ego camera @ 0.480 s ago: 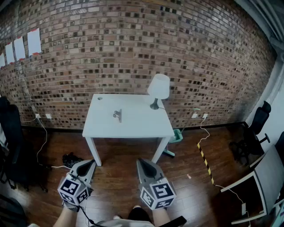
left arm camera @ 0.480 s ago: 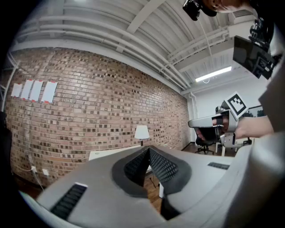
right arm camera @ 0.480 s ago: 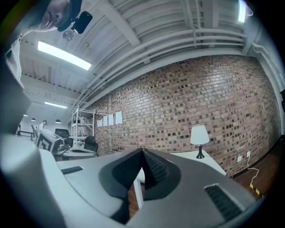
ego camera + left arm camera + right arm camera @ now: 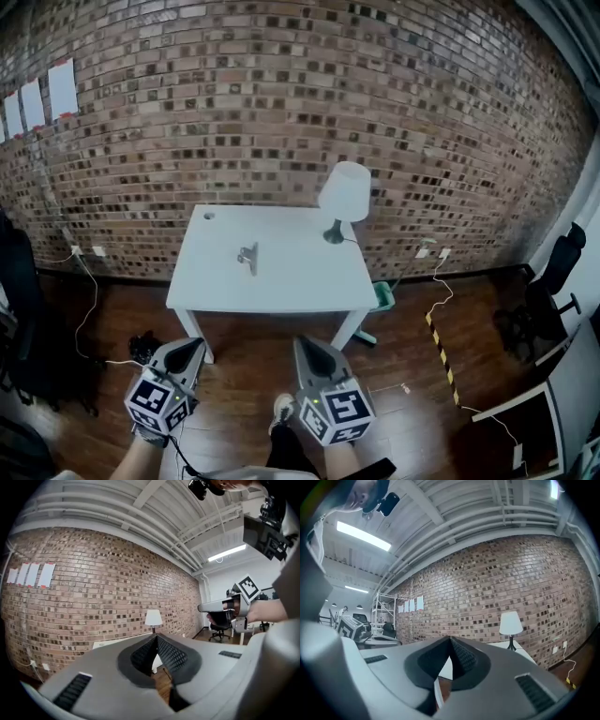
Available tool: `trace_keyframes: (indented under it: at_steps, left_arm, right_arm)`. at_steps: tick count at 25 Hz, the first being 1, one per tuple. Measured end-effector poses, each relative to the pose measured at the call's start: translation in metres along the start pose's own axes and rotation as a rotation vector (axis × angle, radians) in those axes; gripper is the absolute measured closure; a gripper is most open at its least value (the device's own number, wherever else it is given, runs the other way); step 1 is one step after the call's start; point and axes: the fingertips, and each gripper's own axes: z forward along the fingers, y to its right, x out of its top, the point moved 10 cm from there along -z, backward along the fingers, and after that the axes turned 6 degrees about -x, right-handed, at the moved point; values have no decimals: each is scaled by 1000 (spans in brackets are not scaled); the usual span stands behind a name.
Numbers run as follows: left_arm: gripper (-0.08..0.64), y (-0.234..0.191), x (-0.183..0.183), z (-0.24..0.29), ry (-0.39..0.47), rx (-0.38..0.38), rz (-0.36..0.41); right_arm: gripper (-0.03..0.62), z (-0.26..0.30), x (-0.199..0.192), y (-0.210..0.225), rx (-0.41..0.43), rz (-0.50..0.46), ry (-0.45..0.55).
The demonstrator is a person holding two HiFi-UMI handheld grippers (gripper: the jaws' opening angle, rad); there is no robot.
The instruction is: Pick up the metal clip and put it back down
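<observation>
the metal clip (image 4: 247,257) lies on the white table (image 4: 300,281), a little toward 9 o'clock from the middle of the top. its long axis runs about 12 to 6 o'clock, with a thin part pointing to 6, toward the person. it is too small to tell more of its shape. bare tabletop lies all round it, and it is well apart from every edge. a white lamp (image 4: 343,199) stands at the table's 2 o'clock corner, well apart from the clip.

both grippers hang low over the floor at 6 o'clock, well short of the table's near edge, each pointing to about 12. the left gripper (image 4: 193,345) has its fingers pressed together with nothing between them. the right gripper (image 4: 304,342) has its tips meeting too, on nothing. a shoe (image 4: 284,409) shows between the two.

the floor (image 4: 403,347) is dark wood boards. a brick wall (image 4: 281,112) stands behind the table at 12 o'clock, with sheets of paper (image 4: 62,89) on it at 10. yellow and black tape (image 4: 441,352) runs along the floor at 4 o'clock, and a black chair (image 4: 553,281) stands at 3.
</observation>
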Motion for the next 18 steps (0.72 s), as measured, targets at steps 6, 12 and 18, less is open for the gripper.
trace_keyframes:
  at_steps: [6, 12, 18]
  left_arm:
    - [568, -46, 17, 105, 9, 21, 19]
    - [568, -87, 35, 199, 10, 60, 16]
    - [568, -117, 39, 249, -30, 68, -61]
  right_arm:
    - [612, 94, 4, 72, 17, -16, -7]
    - [612, 181, 21, 140, 55, -18, -13]
    - [612, 242, 21, 172, 98, 2, -38]
